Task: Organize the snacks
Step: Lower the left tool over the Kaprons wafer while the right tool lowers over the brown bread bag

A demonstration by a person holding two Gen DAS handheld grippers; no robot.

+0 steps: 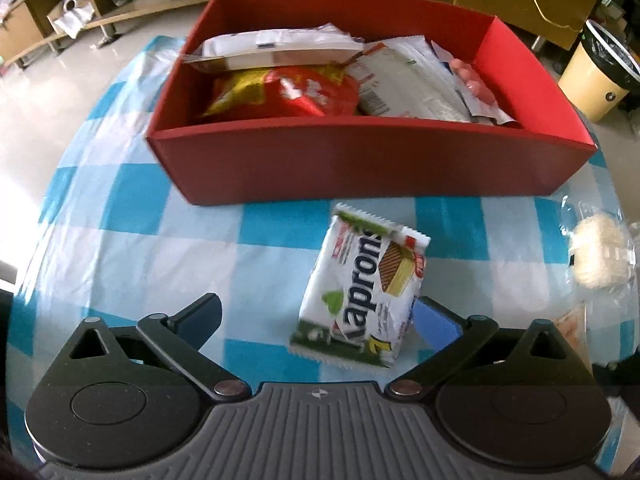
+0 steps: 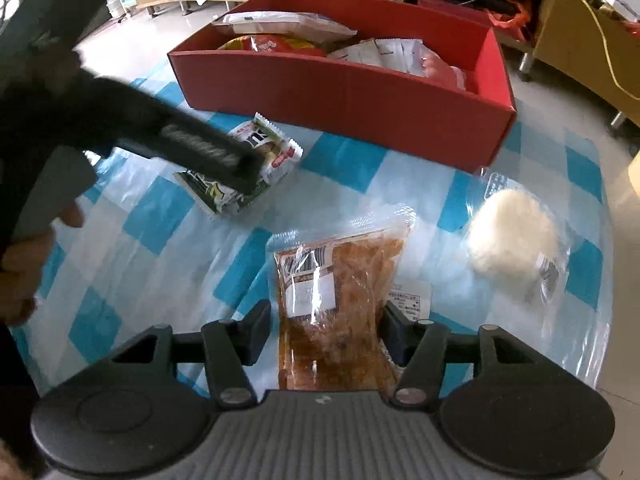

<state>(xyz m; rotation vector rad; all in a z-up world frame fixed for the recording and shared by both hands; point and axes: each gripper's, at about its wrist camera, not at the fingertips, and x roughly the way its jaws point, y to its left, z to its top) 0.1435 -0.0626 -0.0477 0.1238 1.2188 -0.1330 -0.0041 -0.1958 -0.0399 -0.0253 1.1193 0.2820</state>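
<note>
- While the wafer packet (image 1: 362, 292) lies on the desk (image 1: 140, 248) before the red box (image 1: 360, 168), the left claw (image 1: 316, 320) stands wide around it.
- Right claw (image 2: 324, 332) brackets the brown snack bag (image 2: 336, 312); whether it grips, I cannot tell.

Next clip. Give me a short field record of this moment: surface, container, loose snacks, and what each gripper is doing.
surface: table with blue and white checked cloth
container: red box, open top, already holding several snack packets
loose snacks: wafer packet, clear bag of brown snack, clear-wrapped white round snack
left gripper: open wide, wafer packet between the fingers, lying on the cloth, not clamped
right gripper: around the near end of the brown snack bag; grip cannot be confirmed
stage: three snacks outside the box
</note>
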